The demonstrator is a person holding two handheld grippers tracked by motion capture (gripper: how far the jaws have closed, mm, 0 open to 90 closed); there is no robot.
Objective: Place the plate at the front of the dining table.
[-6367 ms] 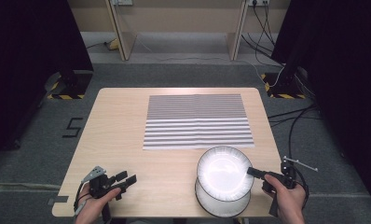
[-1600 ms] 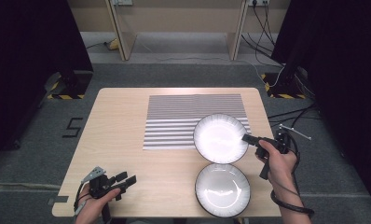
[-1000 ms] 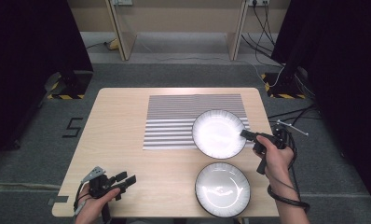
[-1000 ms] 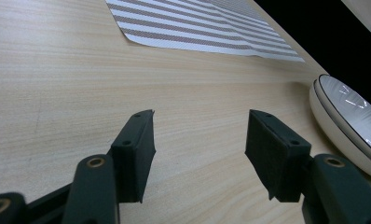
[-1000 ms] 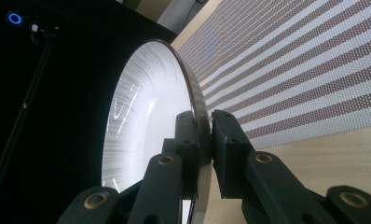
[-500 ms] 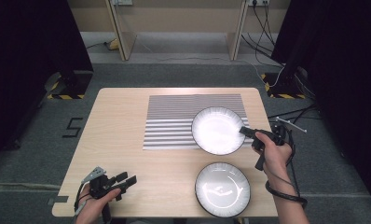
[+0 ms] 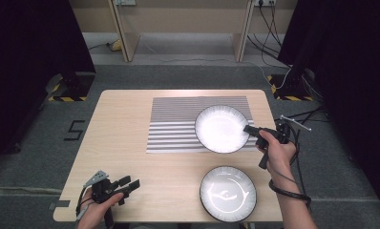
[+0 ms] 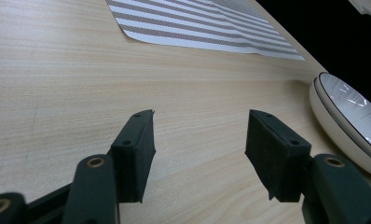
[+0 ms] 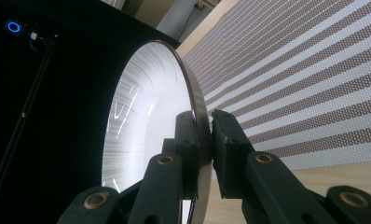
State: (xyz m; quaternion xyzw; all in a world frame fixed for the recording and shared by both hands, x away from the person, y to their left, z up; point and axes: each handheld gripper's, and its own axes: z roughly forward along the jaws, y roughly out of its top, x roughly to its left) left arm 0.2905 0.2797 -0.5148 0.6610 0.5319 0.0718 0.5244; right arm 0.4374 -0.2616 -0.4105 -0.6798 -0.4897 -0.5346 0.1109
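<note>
I am working over a pale rectangular wooden table [image 7: 131, 143], one of it, with a single grey-and-white striped cloth placemat [image 7: 174, 124] laid across its far half. Two round white ceramic bowls with thin dark rims are in play. One bowl [image 7: 221, 129] sits over the right part of the placemat, pinched at its right rim by my right gripper [image 7: 250, 130]; in the right gripper view the jaws clamp the rim [image 9: 200, 140], one pad inside and one outside, and the bowl looks tilted above the stripes. I cannot tell whether its base touches the mat. The other bowl [image 7: 227, 193] rests by itself on bare wood near the front edge, well apart from the first.

My left gripper [image 7: 126, 186] is at the front left corner, jaws spread wide with nothing between them, bare wood showing between the pads [image 8: 137, 158].

To set the held bowl down well, I would level it before lowering, keep it wholly inside the mat's right edge, and release only once the base sits flat, drawing the jaws straight off the rim so it doesn't tip or skid.
</note>
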